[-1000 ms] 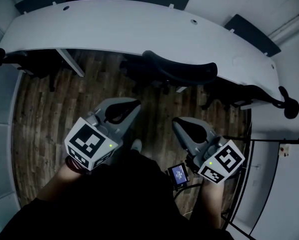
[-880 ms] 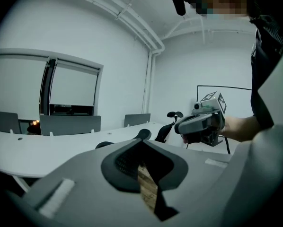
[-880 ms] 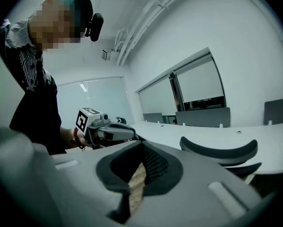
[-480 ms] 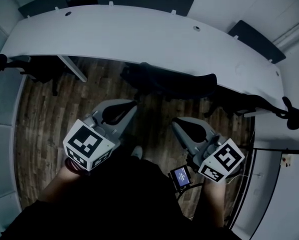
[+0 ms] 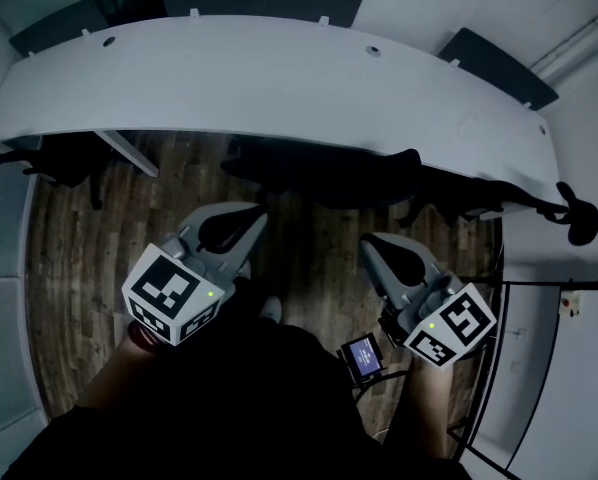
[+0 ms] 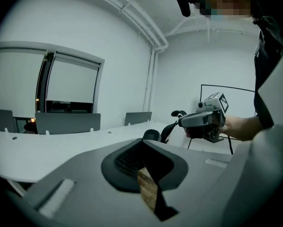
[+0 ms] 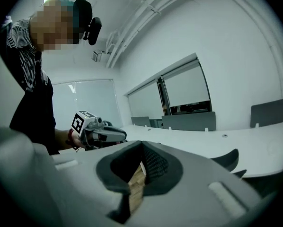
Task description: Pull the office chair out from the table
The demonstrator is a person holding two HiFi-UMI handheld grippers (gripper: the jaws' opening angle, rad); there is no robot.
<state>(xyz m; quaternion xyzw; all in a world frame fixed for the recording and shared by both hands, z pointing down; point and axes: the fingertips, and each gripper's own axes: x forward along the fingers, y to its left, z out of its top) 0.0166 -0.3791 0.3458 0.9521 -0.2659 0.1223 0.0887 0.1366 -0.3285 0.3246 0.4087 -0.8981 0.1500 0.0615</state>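
Left gripper (image 5: 260,217), right gripper (image 5: 368,244) advanced; office chair (image 5: 324,171) ahead of fingers (image 5: 247,230), seemingly untouched.

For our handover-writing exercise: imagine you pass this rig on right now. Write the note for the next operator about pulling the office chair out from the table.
Left gripper: shut, empty, in the air short of the chair.
Right gripper: shut, empty, also clear of it.
Office chair: black, tucked under the table, backrest at the near edge.
Done: nothing yet; the chair is untouched.
Left: reach the backrest, open the jaws, grip it, and pull the chair out.
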